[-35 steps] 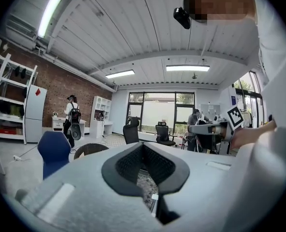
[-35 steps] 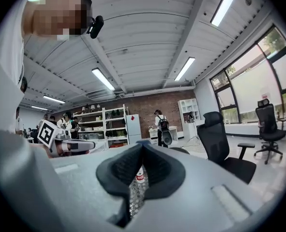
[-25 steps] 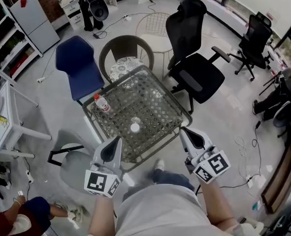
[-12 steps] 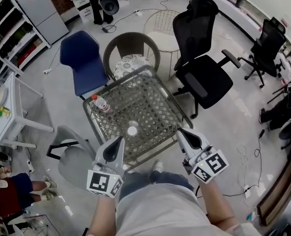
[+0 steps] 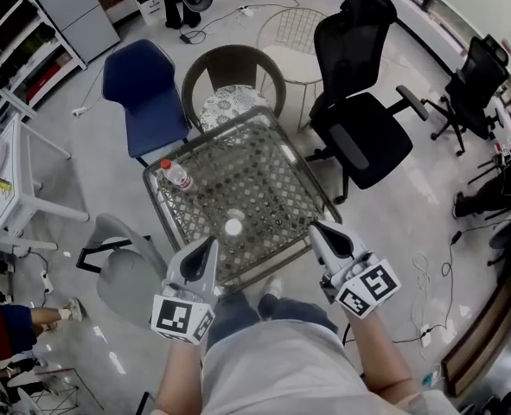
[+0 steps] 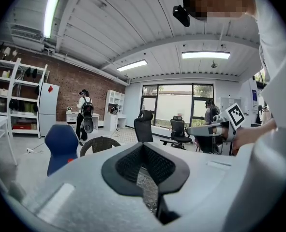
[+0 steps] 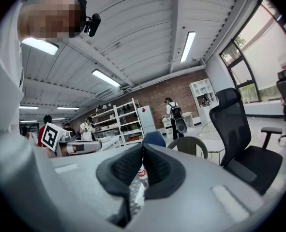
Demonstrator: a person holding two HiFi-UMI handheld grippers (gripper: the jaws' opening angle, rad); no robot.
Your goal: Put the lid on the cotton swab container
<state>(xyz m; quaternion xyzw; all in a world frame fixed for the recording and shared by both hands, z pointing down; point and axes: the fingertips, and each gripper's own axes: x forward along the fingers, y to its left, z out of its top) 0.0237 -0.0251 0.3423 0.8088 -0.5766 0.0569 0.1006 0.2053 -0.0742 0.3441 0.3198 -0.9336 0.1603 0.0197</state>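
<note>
A small white round container (image 5: 233,226) sits alone on the near half of the glass-topped wicker table (image 5: 272,158); I cannot tell whether it is the cotton swab container or its lid. My left gripper (image 5: 208,245) hovers at the table's near edge, left of that white piece, jaws shut and empty. My right gripper (image 5: 316,230) hangs by the table's near right corner, also shut and empty. The left gripper view looks along closed pads (image 6: 133,166) and shows the right gripper (image 6: 208,128). The right gripper view shows closed pads (image 7: 157,170).
A clear bottle with a red cap (image 5: 176,175) stands at the table's left corner. Around the table are a blue chair (image 5: 143,98), a brown wicker chair (image 5: 229,80), a black office chair (image 5: 359,102) and a grey chair (image 5: 125,271). A person's leg (image 5: 17,327) shows at lower left.
Both grippers have edged lower and closer to the table's near edge, still shut. The person at the lower left has moved further out of view.
</note>
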